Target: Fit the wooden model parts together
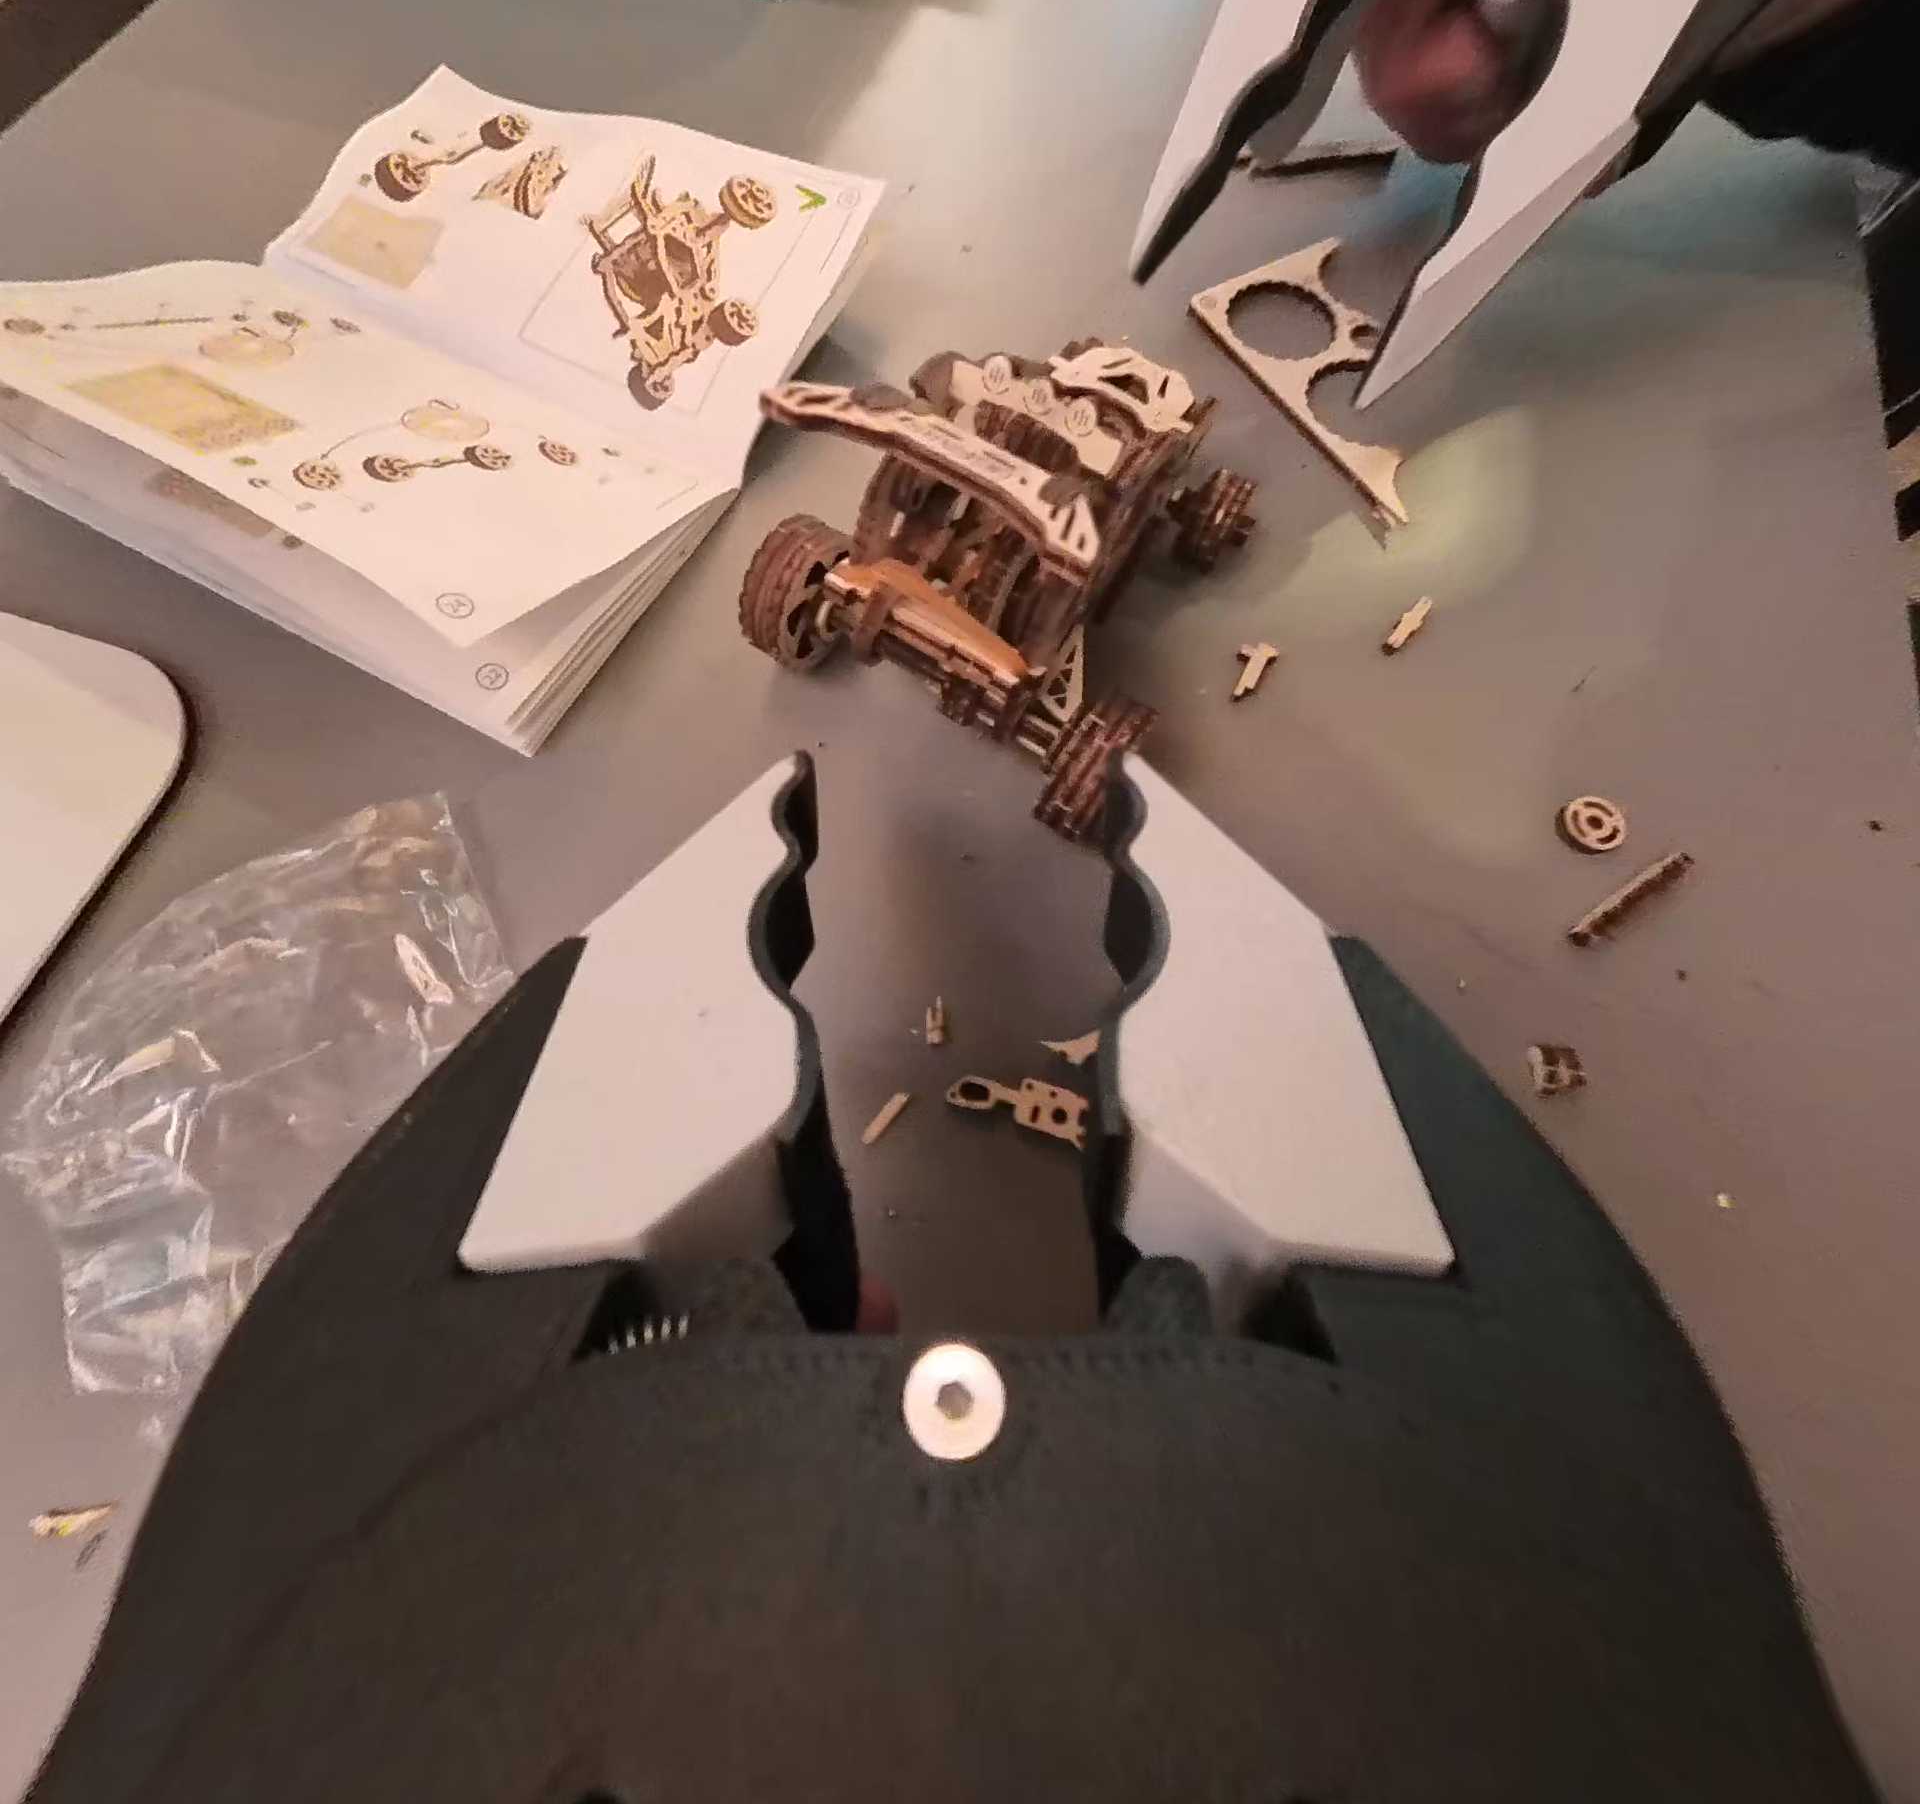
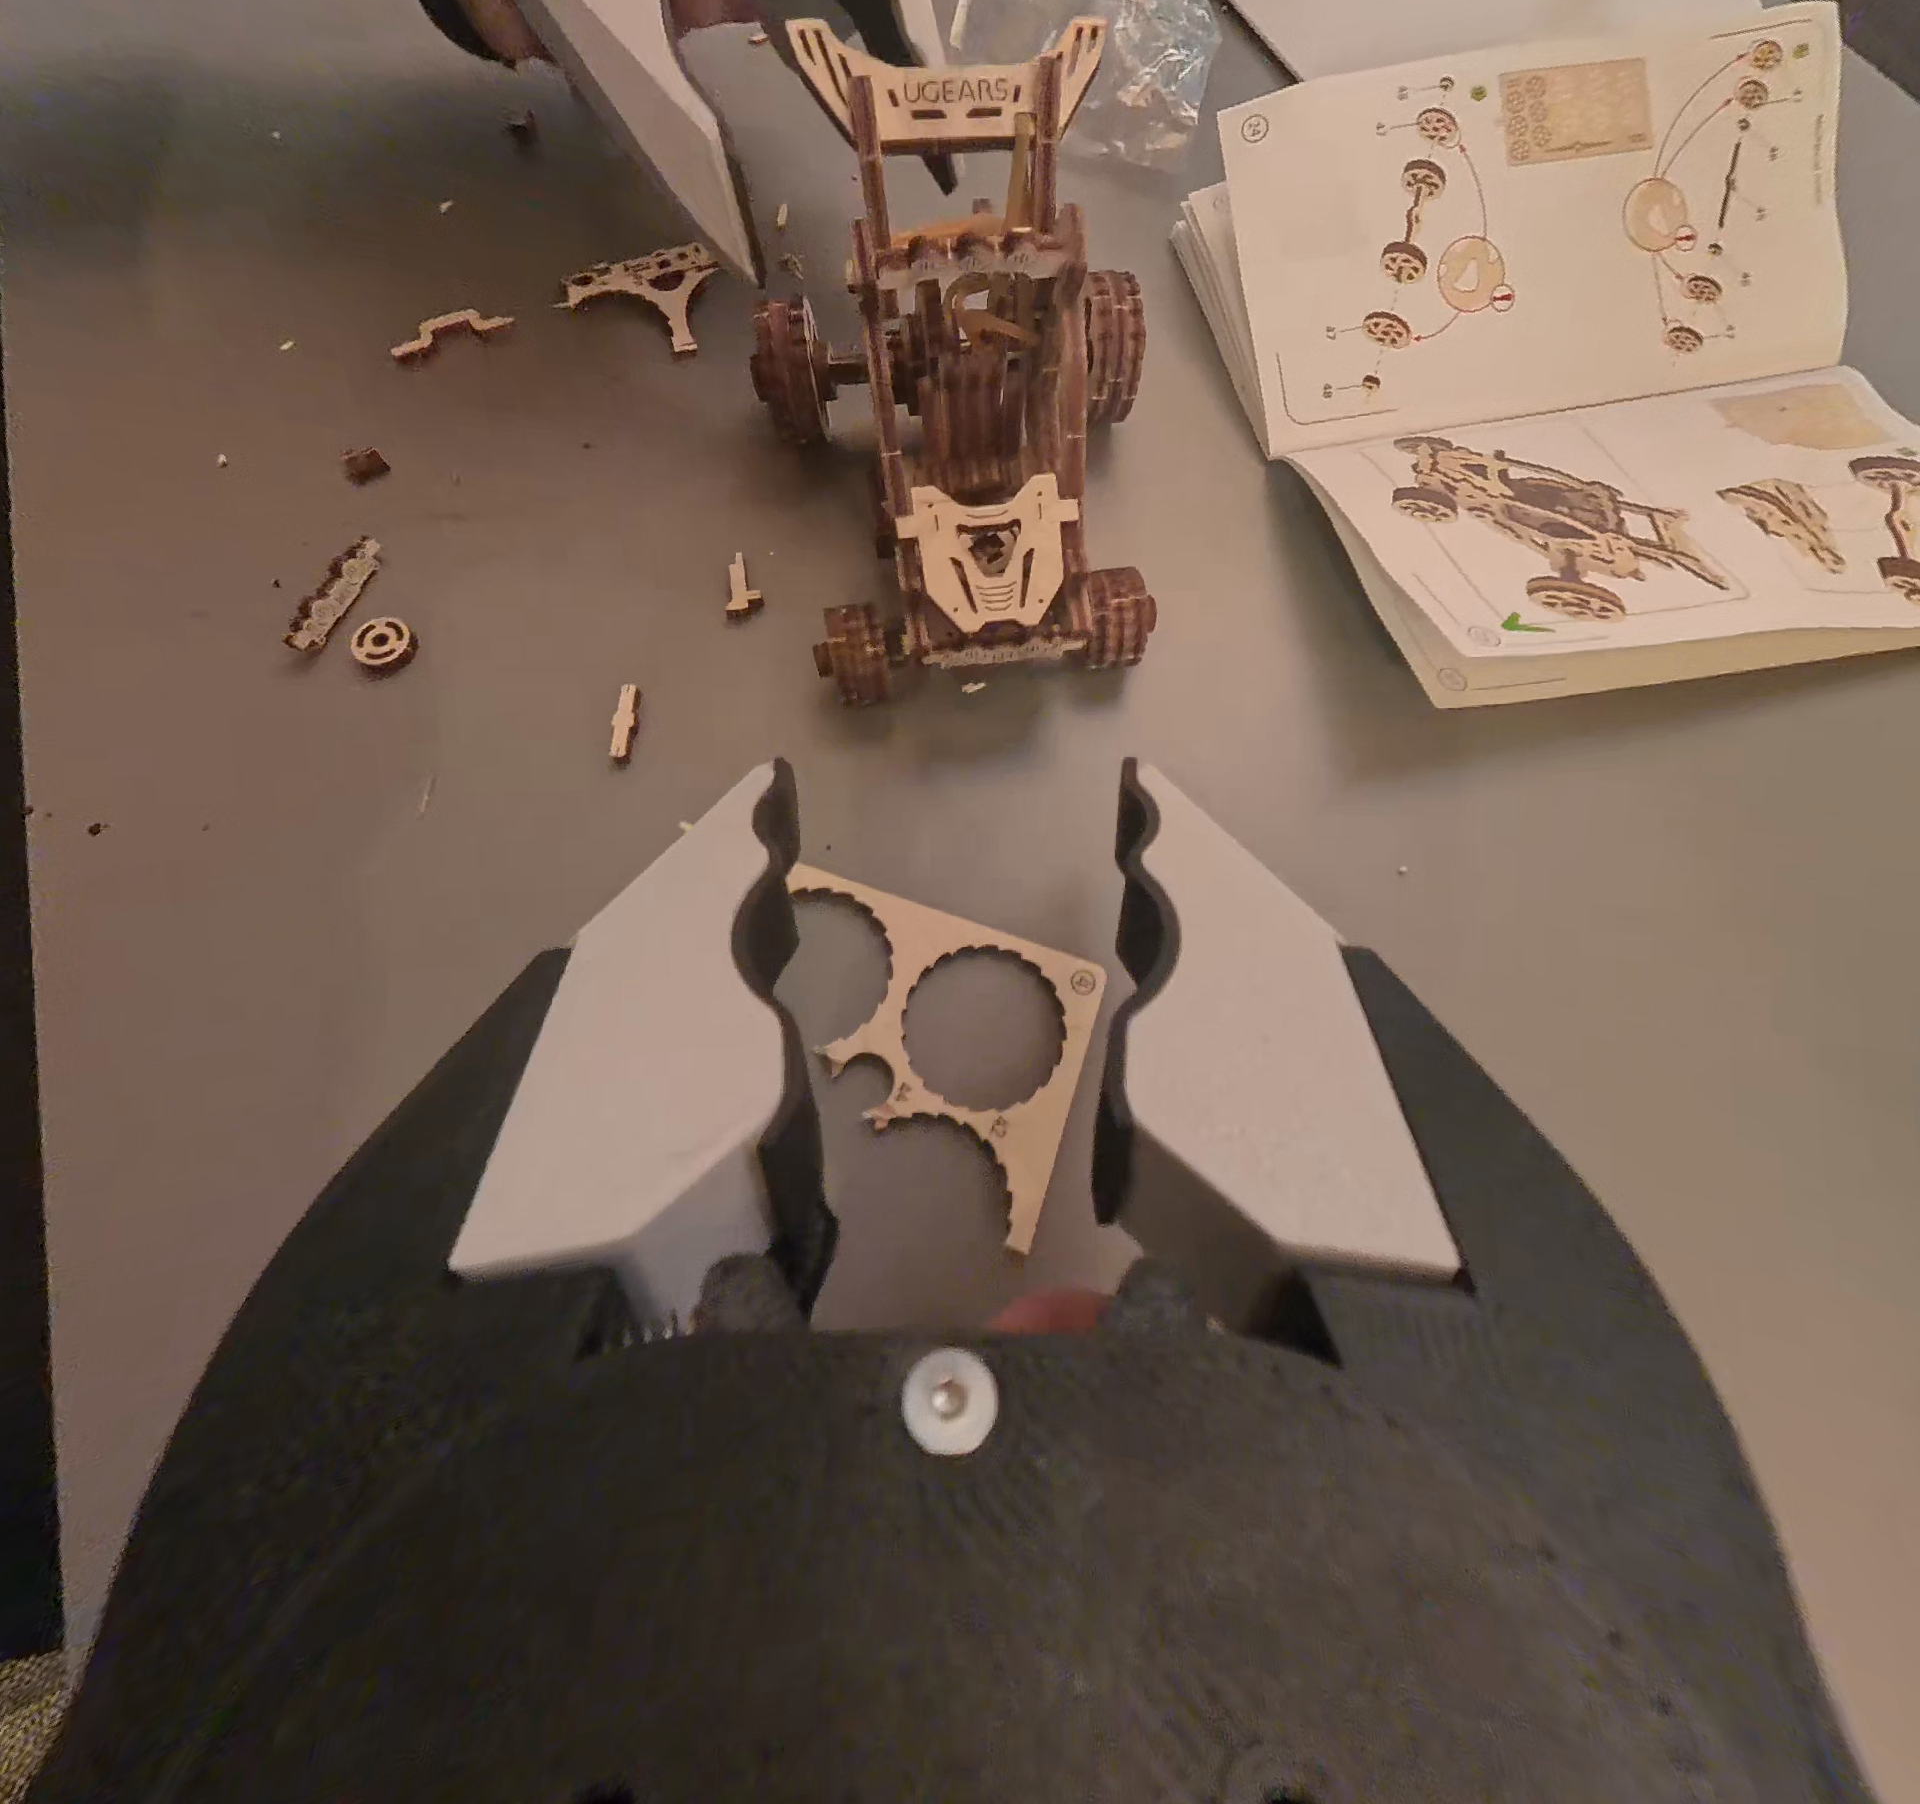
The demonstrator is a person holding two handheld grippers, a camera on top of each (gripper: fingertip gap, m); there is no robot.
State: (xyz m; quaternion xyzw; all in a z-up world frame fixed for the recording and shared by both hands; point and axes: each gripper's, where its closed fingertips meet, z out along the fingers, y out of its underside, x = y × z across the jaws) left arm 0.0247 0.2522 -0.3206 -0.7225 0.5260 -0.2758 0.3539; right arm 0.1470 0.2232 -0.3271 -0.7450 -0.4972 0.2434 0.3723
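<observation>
While unheld, wooden buggy (image 2: 961,383) (four-wheeled) stands assembled.

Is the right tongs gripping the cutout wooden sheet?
No, the right tongs are open, and the sheet lies flat on the table between their fingers.

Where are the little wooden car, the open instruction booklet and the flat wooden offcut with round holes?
Wooden model car (image 2: 966,383), right wrist view, chassis.
Open white instruction booklet (image 1: 416,383), left wrist view, page.
Flat wooden offcut sheet (image 2: 1060,1089), right wrist view, edge strip.

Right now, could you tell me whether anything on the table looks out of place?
Yes: small wooden bits and crumbs lie scattered loose around the buggy, such as a ring and a strip. A punched-out offcut lies flat between the right gripper's open fingers.
</observation>
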